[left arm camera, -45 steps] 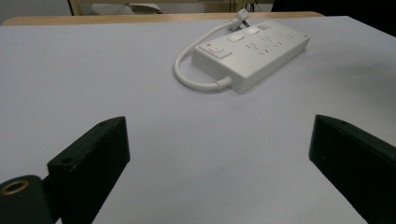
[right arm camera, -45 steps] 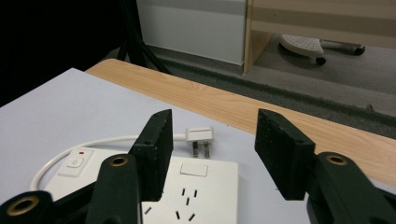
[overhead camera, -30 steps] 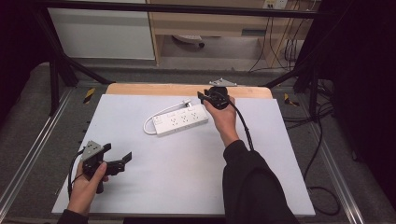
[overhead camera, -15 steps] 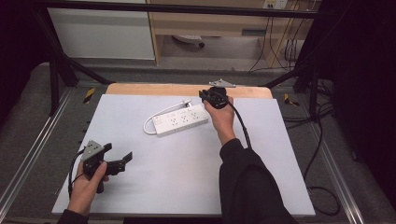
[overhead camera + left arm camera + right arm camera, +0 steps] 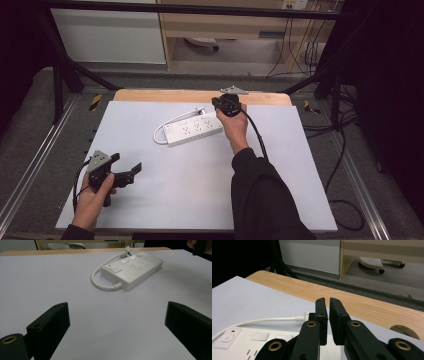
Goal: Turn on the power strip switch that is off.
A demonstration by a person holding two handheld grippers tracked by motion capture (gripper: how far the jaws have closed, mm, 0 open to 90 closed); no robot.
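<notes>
Right hand-held gripper sits at the tabletop's 12 o'clock, arm stretched forward, wrist bent, over the far right end of the white power strip. Its jaws have just been closing and now stand nearly pressed together; whether they pinch the plug cannot be told. Left hand-held gripper rests at 8 o'clock, jaws spread, holding nothing, aimed at the strip.

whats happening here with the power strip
A person holds a gripper in each hand over a white table. The right gripper is at the plug end of the white power strip; its jaws have just been closing, nearly together around the plug. The left gripper waits open, well away.
</notes>
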